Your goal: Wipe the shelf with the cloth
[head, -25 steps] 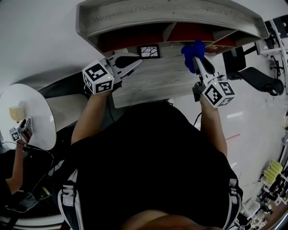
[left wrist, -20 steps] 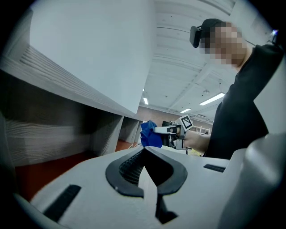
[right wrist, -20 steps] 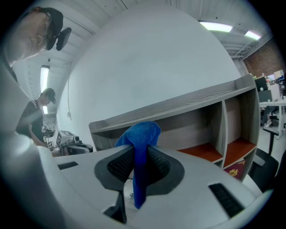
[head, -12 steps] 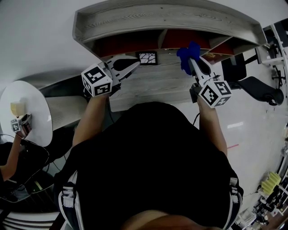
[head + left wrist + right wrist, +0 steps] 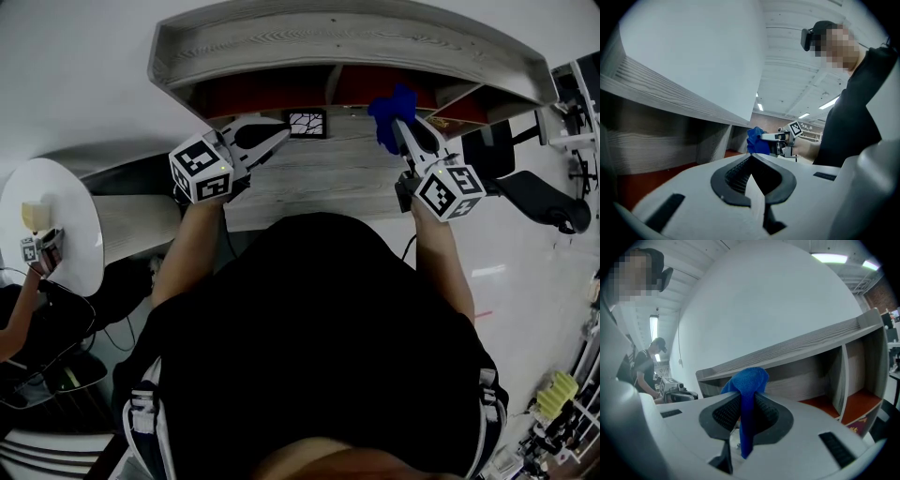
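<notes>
Shelf (image 5: 347,39), cloth (image 5: 388,116): scarcely any shift.

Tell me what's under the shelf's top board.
Red-lined compartments split by upright dividers sit under the shelf's top board. A small dark-framed picture stands there; the right gripper holds the blue cloth right of it. The board's overhang covers the compartments' back parts.

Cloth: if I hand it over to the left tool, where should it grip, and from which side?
Grip the bunched wad of the cloth that sticks out beyond the right tool, which is shut on its narrow middle. Come from the left: in the left gripper view that wad faces the left tool with nothing between. The left tool is shut and empty, so it would probably need opening first.
</notes>
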Demonstrator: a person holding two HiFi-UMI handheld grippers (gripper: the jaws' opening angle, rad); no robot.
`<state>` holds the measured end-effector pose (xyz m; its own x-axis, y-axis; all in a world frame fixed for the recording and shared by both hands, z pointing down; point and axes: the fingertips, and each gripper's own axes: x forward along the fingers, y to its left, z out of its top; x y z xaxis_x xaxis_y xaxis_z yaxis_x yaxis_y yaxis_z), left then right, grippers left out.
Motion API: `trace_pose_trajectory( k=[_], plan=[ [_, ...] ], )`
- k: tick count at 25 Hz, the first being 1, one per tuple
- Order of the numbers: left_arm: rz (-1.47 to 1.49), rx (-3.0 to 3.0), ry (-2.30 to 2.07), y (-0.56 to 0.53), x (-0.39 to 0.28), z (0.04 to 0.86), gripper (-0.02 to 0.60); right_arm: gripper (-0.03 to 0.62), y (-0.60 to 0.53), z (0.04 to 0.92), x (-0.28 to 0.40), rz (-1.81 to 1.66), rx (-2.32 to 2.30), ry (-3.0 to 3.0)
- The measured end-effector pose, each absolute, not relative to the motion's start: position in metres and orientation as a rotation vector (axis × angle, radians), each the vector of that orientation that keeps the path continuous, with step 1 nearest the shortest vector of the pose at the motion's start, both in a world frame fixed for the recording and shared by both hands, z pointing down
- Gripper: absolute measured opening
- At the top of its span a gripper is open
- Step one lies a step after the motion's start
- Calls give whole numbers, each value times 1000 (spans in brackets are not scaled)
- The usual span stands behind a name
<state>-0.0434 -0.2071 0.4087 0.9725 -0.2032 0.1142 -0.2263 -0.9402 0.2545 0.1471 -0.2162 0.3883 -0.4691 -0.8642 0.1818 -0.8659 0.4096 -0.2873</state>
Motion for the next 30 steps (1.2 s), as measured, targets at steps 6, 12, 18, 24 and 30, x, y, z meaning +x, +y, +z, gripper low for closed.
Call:
trace_pose_trajectory(
  k=[6,12,18,24,30],
  plan=[
    [134,2845,-343,-208,-36,410,15,60,-230,389,150,546,1568,-2659],
    [150,2825,-392,-206,-38,414,15,60,-250,397,144,602,1496,-2689],
    [143,2801,-437,-206,-43,418,15,60,-274,418,138,639,1444,-2675],
    [149,2784,-462,-205,-46,422,15,60,-301,442,129,721,1395,-2651],
    [161,2776,-465,-204,-44,425,15,60,-330,467,113,759,1338,-2614]
  ],
)
